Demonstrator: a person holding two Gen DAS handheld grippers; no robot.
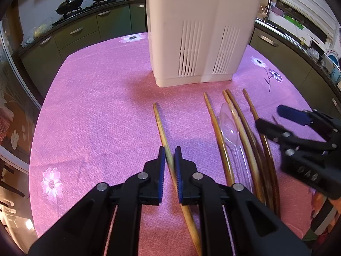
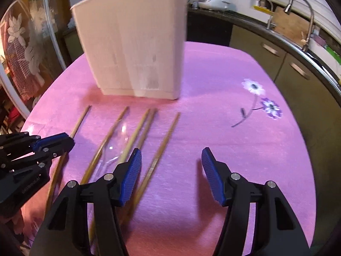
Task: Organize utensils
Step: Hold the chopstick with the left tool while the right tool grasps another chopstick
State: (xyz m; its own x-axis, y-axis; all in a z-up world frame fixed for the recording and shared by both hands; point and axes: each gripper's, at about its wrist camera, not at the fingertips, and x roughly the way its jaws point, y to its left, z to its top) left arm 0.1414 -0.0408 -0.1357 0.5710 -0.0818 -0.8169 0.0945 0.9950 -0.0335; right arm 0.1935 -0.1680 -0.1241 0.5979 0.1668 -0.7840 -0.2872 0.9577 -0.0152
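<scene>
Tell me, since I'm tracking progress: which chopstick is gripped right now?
The leftmost chopstick, lying apart from the other four. The left gripper's jaws are shut on it; the rest lie free beside the clear spoon.

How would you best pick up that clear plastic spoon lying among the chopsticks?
Probably by the bowl end of the spoon, from above, jaws across its width. The bowl stands proud of the cloth, while the thin handle lies squeezed between two chopsticks. The right gripper is open and empty; the left gripper is shut on the lone chopstick.
</scene>
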